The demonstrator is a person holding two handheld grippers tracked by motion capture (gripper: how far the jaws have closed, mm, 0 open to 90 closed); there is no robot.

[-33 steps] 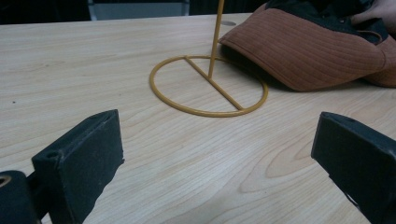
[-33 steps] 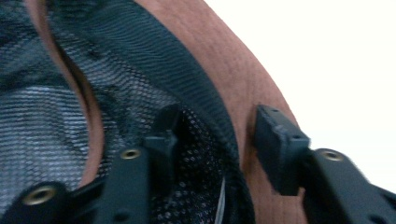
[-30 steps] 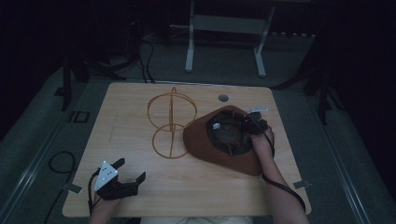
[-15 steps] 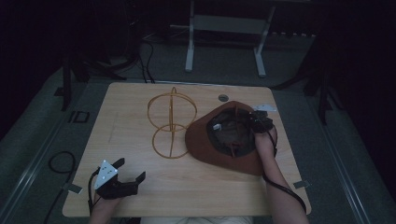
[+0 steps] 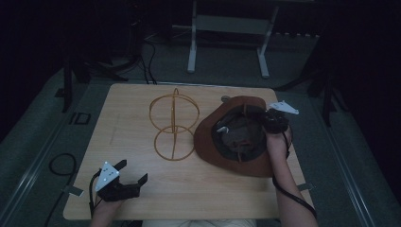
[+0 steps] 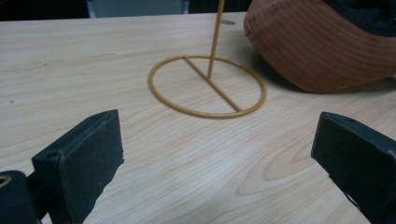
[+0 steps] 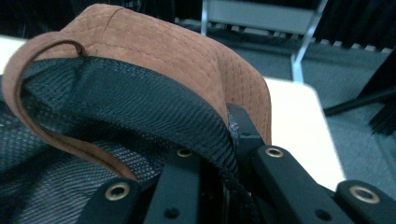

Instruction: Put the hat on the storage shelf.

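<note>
A pale wood-grain counter (image 5: 142, 118) carries a brown hat (image 5: 222, 156) lying crown-down at the right, its dark mesh lining facing up. The hat's outside is a soft, suede-like cloth with rows of stitching, and a thin brown cord loops along the brim edge in the right gripper view.

The right tongs (image 5: 265, 119) are clamped on the hat's far right brim; in their own view the black jaws close together on the mesh band and brim (the exact bite is partly hidden by fabric, so the grip may sit more on the lining than on the brim). The brim looks lifted on that side.

Just left of the hat stands a thin yellow wire stand (image 5: 173, 124): a flat ring base with a cross bar, an upright rod, and rounded hoops above. The hat's edge lies just beside the ring base.

The left tongs (image 5: 132, 173) sit near the front left corner, jaws wide apart over bare wood, well away from the stand.
</note>
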